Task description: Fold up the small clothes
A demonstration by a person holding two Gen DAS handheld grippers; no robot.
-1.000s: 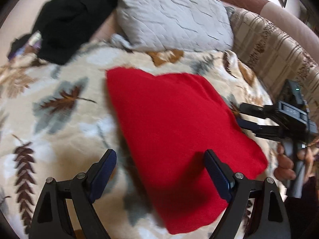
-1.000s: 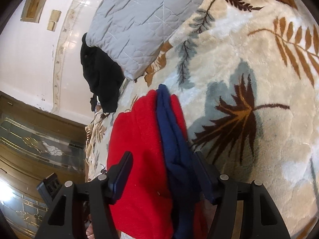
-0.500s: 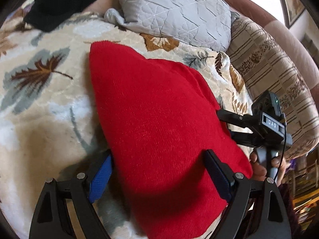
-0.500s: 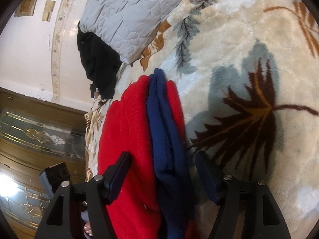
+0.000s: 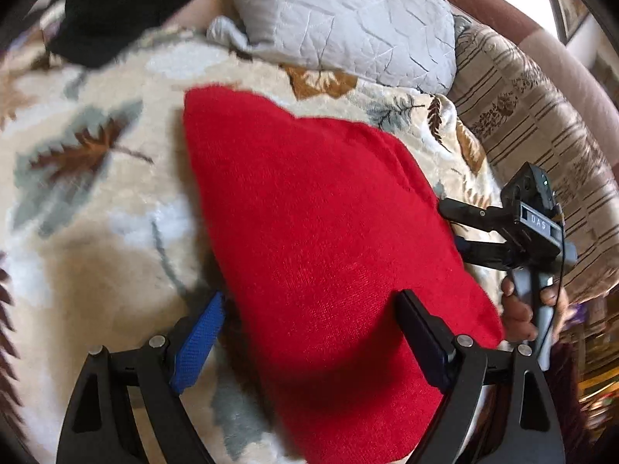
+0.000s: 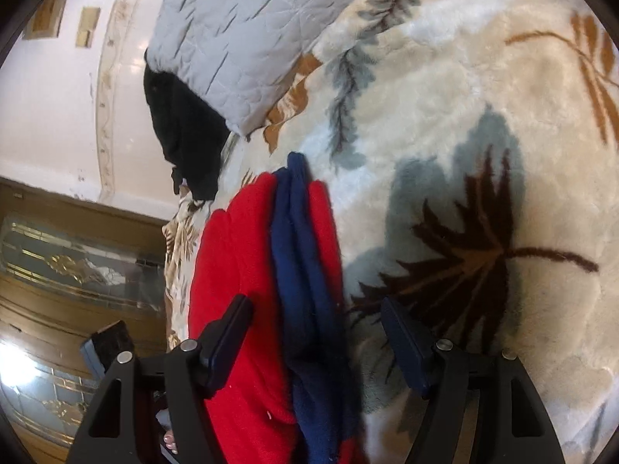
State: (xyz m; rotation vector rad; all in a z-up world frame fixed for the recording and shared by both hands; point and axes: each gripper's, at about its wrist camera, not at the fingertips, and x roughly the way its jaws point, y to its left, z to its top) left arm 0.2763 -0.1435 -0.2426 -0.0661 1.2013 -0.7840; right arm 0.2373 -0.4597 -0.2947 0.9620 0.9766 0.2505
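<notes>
Red knit: folded, lying flat on a leaf-print blanket, near the blanket's right edge. In the right wrist view a navy cloth shows as a folded band sandwiched between the red layers, running the length of that side. Left gripper: jaws wide apart, one blue-padded finger on the blanket just left of the knit's edge, the other over the red surface; nothing clamped. Right gripper: at the knit's right edge, jaws parted, straddling the red-and-navy edge without closing on it; held by a hand. A label on its body reads "DAS". Open blanket lies left of the knit and beyond it on the right wrist side. Behind the knit, a grey quilted pillow rests on the blanket, close to the knit's far corner but apart from it; a black garment lies beside the pillow. A striped sofa back borders the blanket on the right. A wood-and-glass door stands beyond the bed edge.
</notes>
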